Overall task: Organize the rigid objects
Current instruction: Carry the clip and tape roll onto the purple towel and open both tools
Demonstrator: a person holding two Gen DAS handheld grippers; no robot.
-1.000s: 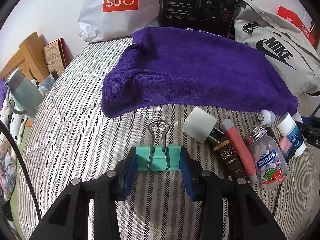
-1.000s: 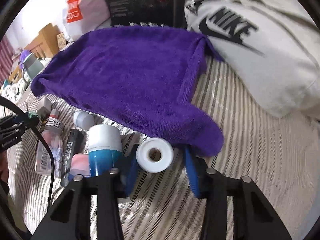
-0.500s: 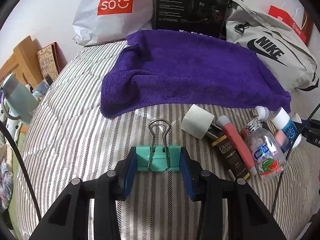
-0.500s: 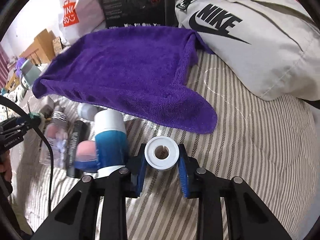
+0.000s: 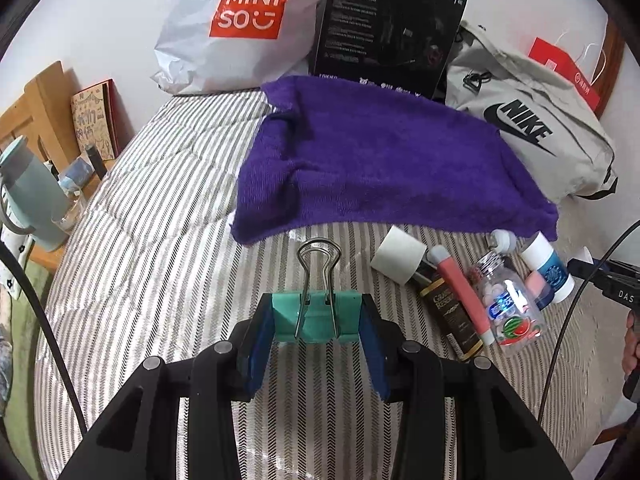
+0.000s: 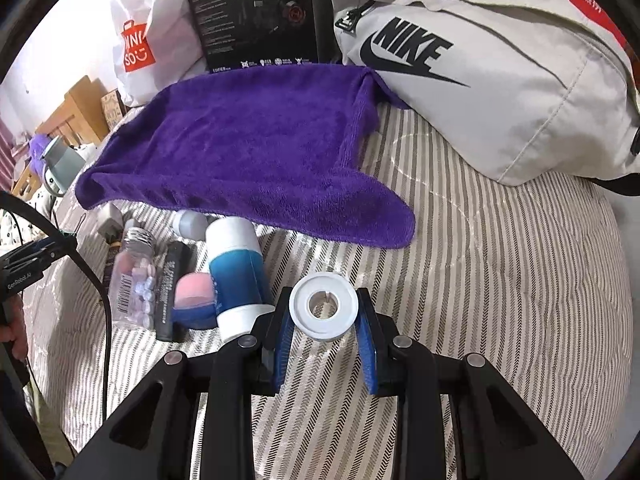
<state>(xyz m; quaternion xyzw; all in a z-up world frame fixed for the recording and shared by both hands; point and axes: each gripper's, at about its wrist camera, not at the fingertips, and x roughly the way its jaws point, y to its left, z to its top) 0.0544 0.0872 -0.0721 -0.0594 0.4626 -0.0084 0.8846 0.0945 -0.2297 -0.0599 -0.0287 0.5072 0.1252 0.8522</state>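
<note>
mid-sort on a striped bed [image 5: 152, 208]. left hand-held gripper [image 5: 317, 320] clenched on a teal binder clip [image 5: 316, 316], wire handles pointing forward toward a purple towel [image 5: 384, 164]. right hand-held gripper [image 6: 325, 320] clamped on a white tape roll [image 6: 323, 311], its centre hole facing the lens, just beside a blue-and-white bottle [image 6: 237, 272] lying on its side.

left on the bedding near the towel's front edge, a loose cluster: a clear pill bottle [image 5: 505, 308], a pink tube [image 5: 460, 292], a dark flat packet [image 5: 452, 316], a white cylinder [image 5: 398, 254], a small round grey-capped piece [image 5: 502, 240] and, seen from the right wrist, a pink-and-blue puff-like item [image 6: 193, 300]. behind the towel, a shopping bag [image 5: 236, 24], a black box [image 5: 388, 28] and a grey sports bag [image 5: 528, 128] propped against the wall.

step in hand, by the look of it: both pieces picked up and held, not yet set down. likely destination the bare towel, though nothing in view confirms that.

next move, as a judgement: carrying clip and roll forward over the towel, lowering until each rests flat, then opening the jaws gently. care needed with the roll, apt to wheel away on soft fabric if dropped on edge; care too on the right side to clear the blue-and-white bottle close against the inner finger.
</note>
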